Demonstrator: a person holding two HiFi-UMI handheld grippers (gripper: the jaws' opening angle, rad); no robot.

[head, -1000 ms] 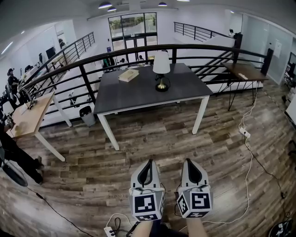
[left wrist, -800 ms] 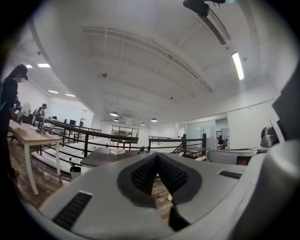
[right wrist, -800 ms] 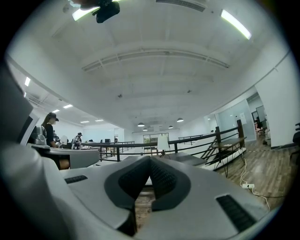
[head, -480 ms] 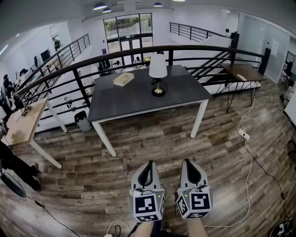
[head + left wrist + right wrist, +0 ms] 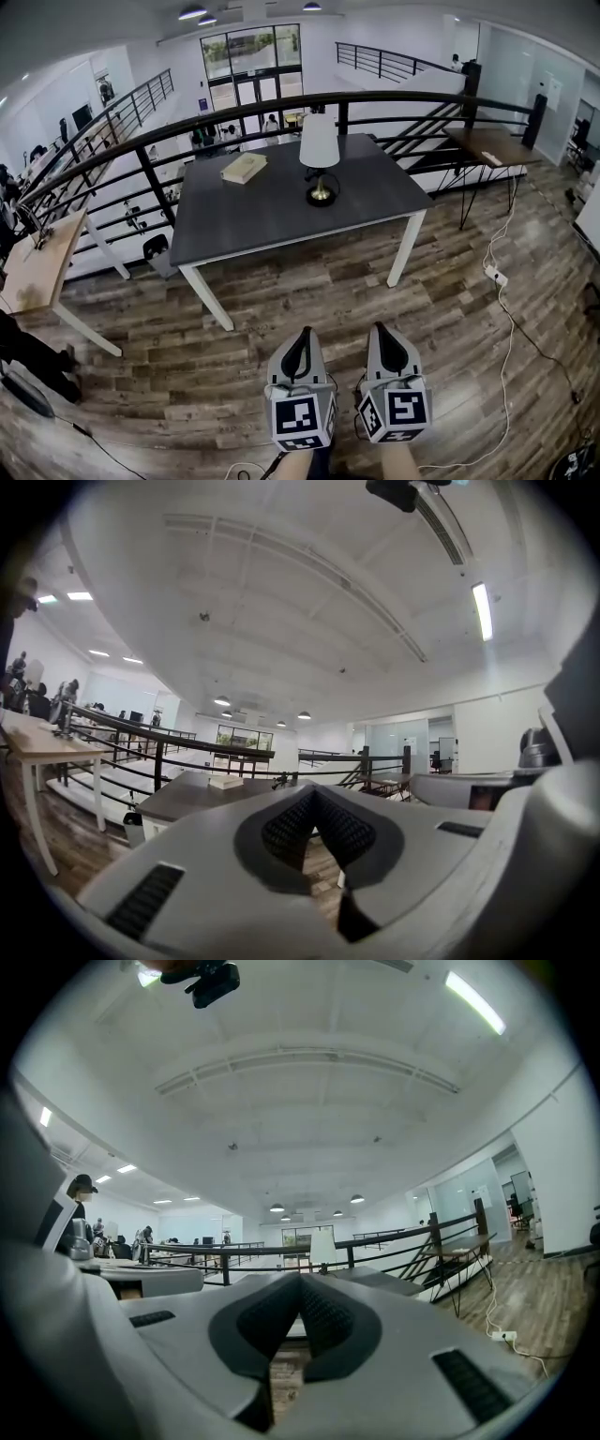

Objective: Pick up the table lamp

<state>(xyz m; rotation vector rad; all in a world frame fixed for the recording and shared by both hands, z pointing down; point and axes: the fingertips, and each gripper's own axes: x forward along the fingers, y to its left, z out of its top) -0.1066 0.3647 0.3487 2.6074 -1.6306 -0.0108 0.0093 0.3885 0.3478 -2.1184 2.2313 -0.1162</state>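
Since a second ago the dark table has grown larger and slid a little leftward in the head view, so the person stands closer to it, while both grippers sit in the same spot at the bottom of the frame, side by side and pointing level toward it. The left gripper has its jaws pressed together with nothing between them, and the right gripper is likewise closed and empty. The table lamp, with a white shade over a brass base, stands upright on the table's far half, near the middle of its width, with a dark loop of cord at its foot. A tan book lies flat to the lamp's left, apart from it and nearer the far-left corner. The rest of the tabletop is bare, including the whole near edge and the right end. Between the table's near edge and the grippers lies a wide stretch of wood-plank floor. Just behind the table's far edge runs a curved black railing. Off the table's right end stands a small brown side table, well apart, and a white cable trails across the floor to the right. A pale wooden desk stands off the table's left end.
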